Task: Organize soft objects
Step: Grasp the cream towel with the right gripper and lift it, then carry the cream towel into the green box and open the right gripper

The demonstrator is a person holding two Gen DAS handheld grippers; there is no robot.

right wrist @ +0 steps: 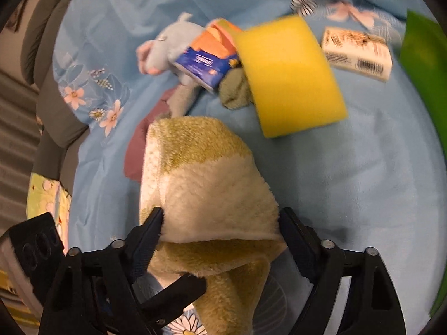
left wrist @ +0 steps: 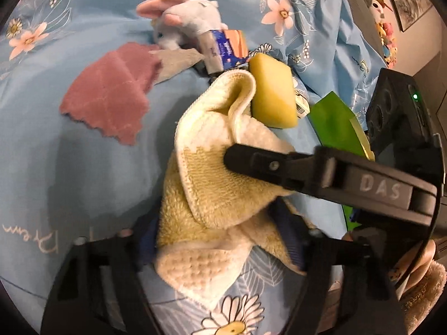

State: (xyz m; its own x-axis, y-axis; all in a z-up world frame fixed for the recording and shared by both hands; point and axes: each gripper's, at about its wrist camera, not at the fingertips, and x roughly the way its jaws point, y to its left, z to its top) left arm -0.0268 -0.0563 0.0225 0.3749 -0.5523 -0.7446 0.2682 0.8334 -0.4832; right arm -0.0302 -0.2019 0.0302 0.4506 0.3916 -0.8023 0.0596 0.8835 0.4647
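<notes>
Both my hand-held grippers — left (left wrist: 215, 240) and right (right wrist: 220, 234) — straddle the fluffy towel (right wrist: 212, 184), jaws apart, on the bed (right wrist: 377, 167).

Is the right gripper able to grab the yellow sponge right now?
Probably not yet: the right gripper has the fluffy towel bunched between its fingers. The yellow sponge lies uncovered beyond the towel.

Both grippers are angled down. Left gripper (left wrist: 218, 240) has its jaws partway apart, and the right gripper (right wrist: 220, 234) crosses in from 3 o'clock, jaws also apart.
</notes>
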